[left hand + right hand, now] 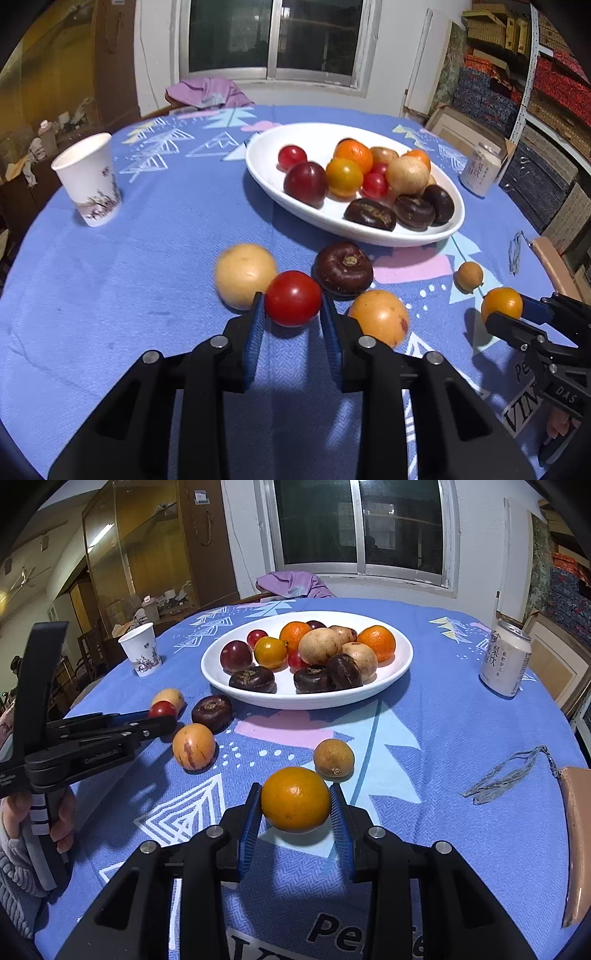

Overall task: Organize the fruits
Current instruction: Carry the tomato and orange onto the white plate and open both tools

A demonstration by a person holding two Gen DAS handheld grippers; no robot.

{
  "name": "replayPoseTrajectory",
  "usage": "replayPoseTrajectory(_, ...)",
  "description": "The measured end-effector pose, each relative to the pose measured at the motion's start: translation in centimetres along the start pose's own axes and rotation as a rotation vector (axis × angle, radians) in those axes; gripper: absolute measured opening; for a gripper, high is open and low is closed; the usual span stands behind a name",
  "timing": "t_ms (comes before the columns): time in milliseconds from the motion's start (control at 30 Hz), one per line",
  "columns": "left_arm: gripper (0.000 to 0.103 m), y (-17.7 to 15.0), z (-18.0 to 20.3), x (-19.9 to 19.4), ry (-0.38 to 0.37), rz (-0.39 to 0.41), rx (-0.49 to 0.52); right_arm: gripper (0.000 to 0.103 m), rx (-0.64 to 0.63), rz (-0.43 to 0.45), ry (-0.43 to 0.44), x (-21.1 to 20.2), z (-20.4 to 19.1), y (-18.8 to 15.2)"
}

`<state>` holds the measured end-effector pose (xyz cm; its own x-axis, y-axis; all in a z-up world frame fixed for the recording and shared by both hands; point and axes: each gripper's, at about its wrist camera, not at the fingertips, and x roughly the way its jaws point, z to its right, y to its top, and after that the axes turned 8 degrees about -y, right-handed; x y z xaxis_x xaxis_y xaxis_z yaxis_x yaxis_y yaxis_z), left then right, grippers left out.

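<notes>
A white oval plate (pixel 266 147) (pixel 218 657) holds several fruits. My left gripper (pixel 292 301) is shut on a red tomato (pixel 292 298), held just above the blue cloth; it also shows in the right wrist view (pixel 161 709). My right gripper (pixel 295 803) is shut on a yellow-orange fruit (pixel 295 799), lifted a little over its shadow; it shows in the left wrist view (pixel 501 303) too. Loose on the cloth lie a pale yellow fruit (pixel 245 275), a dark brown fruit (pixel 343 267), an orange-red fruit (pixel 379 317) and a small brown fruit (pixel 469 277) (pixel 333 757).
A white paper cup (pixel 90 181) (pixel 142 650) stands at the left of the table. A drink can (pixel 480 170) (pixel 506 661) stands at the right. A bit of grey string (pixel 506 771) lies near the right edge. A purple cloth (pixel 208 92) lies at the far edge.
</notes>
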<state>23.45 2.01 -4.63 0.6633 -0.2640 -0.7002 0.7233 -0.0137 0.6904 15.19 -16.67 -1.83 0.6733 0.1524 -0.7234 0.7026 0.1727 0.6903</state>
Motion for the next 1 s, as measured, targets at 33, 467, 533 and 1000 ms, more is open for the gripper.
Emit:
replayPoseTrajectory(33, 0.030, 0.3, 0.1, -0.7, -0.016, 0.015, -0.005, 0.037, 0.004, 0.006, 0.001, -0.2, 0.1, 0.1)
replayPoseTrajectory(467, 0.030, 9.4, 1.4, 3.0, -0.037, 0.035, -0.032, 0.037, 0.050, 0.080, -0.051, 1.8, 1.5, 9.4)
replayPoseTrajectory(533, 0.030, 10.3, 0.8, 4.5, -0.033, 0.021, -0.046, 0.037, 0.040, 0.075, -0.050, 3.5, 0.9, 10.5)
replayPoseTrajectory(1000, 0.061, 10.9, -1.2, 6.3, -0.058, 0.028, -0.086, 0.051, 0.007, 0.112, -0.024, 4.6, 0.1, 10.6)
